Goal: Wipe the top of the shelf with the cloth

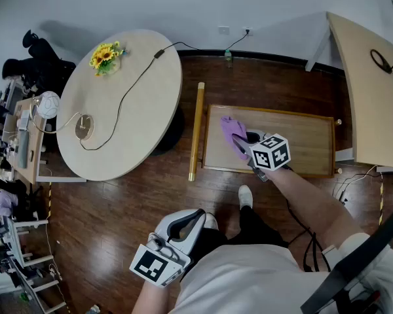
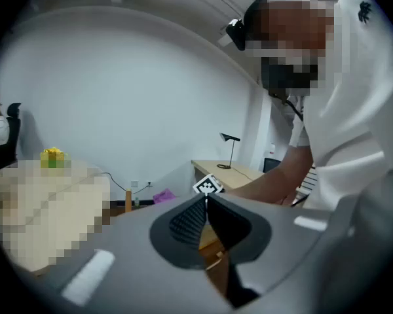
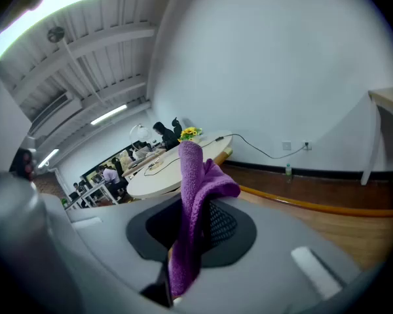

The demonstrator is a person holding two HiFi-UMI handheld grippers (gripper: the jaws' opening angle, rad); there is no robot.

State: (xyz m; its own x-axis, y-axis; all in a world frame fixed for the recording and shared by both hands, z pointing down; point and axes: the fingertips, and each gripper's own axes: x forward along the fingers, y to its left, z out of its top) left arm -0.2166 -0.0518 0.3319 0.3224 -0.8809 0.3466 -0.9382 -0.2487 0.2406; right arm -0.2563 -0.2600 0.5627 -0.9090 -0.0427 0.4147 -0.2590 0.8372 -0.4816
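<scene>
Wiping step: my right gripper (image 1: 247,150) pinches the purple cloth (image 1: 232,131) at the left end of the wooden shelf top (image 1: 304,142), left gripper (image 1: 183,227) pressed together and empty by my body; I'd press flat and sweep overlapping strokes rightward.

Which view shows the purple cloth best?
Right gripper view: the cloth fills the centre, pinched between the jaws. Head view shows it small on the shelf top. Left gripper view catches only a distant purple speck.
</scene>
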